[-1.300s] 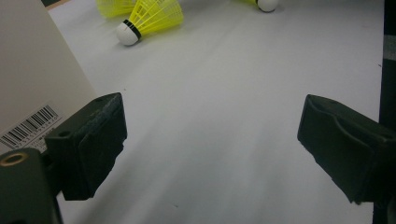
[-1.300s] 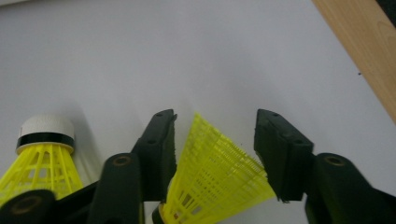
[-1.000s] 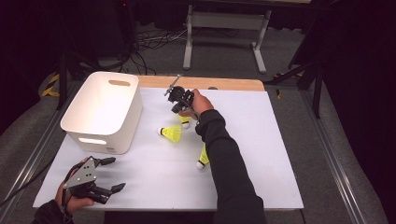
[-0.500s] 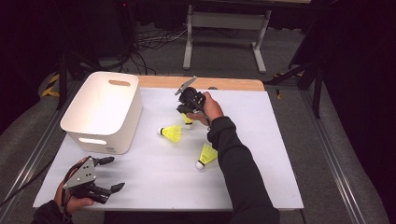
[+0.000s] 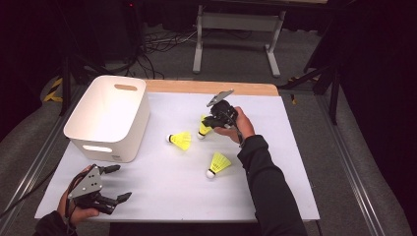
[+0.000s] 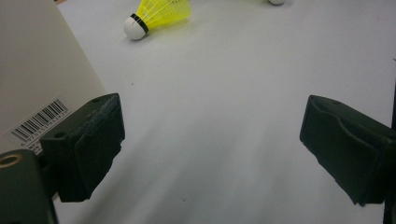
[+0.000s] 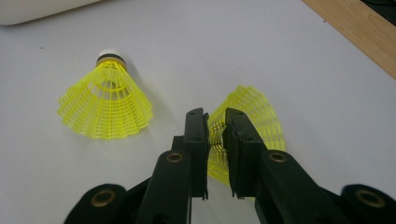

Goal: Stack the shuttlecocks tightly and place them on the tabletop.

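Three yellow shuttlecocks lie on the white table top [image 5: 162,196]: a back one [image 5: 203,127], a middle one [image 5: 181,140] and a near one [image 5: 218,163]. My right gripper [image 5: 209,121] hovers just over the back shuttlecock [image 7: 261,116], tips aimed at its skirt. Its jaws have just been opening and stand a narrow gap apart [image 7: 215,114]. The yellow mesh shows through the gap, and the pads do not press on it. The middle shuttlecock [image 7: 106,107] lies to the left. My left gripper [image 5: 119,183] rests wide open and empty [image 6: 210,140] at the near left corner.
A white plastic bin [image 5: 110,137] stands at the left, close beside my left gripper's jaw [image 6: 37,70]. A wooden strip [image 5: 211,88] runs along the table's far edge. A shuttlecock [image 6: 161,11] lies ahead of the left gripper. Cables and a metal stand lie on the floor beyond.
My right gripper has travelled right from beside the bin to just over the back shuttlecock. The left gripper and the three shuttlecocks have stayed in place.
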Demonstrator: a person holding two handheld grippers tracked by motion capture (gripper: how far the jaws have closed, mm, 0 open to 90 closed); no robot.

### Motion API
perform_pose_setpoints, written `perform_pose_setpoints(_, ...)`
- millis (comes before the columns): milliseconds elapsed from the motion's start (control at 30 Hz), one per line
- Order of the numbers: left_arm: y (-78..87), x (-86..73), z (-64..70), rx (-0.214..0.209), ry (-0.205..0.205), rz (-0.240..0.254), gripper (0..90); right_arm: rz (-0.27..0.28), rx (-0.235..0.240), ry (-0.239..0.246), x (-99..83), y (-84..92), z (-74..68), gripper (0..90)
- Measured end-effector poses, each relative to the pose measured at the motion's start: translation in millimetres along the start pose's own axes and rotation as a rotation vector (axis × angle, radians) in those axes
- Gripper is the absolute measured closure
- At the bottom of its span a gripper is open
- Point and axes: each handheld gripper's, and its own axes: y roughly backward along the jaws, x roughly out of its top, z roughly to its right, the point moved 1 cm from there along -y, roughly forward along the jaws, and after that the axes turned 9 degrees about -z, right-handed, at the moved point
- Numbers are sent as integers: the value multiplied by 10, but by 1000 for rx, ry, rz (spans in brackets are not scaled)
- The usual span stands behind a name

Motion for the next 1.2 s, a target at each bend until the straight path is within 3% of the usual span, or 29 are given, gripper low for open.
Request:
perform_pose_setpoints(367, 15, 4, -19, 11, -6, 6, 70, -1, 27, -34, -312, 64, -28, 748)
perform_pose_setpoints(667, 9, 7, -12, 11, -8, 0, 68, -9, 37, -31, -524, 42, -133, 824)
perform_pose_setpoints(967, -5, 5, -7, 12, -6, -3, 62, 0, 16, -33, -603, -5, -204, 887)
perform_pose_setpoints(1200, 2, 3, -12, 9, -4, -2, 63, 48, 17, -24, -621, 55, -218, 900)
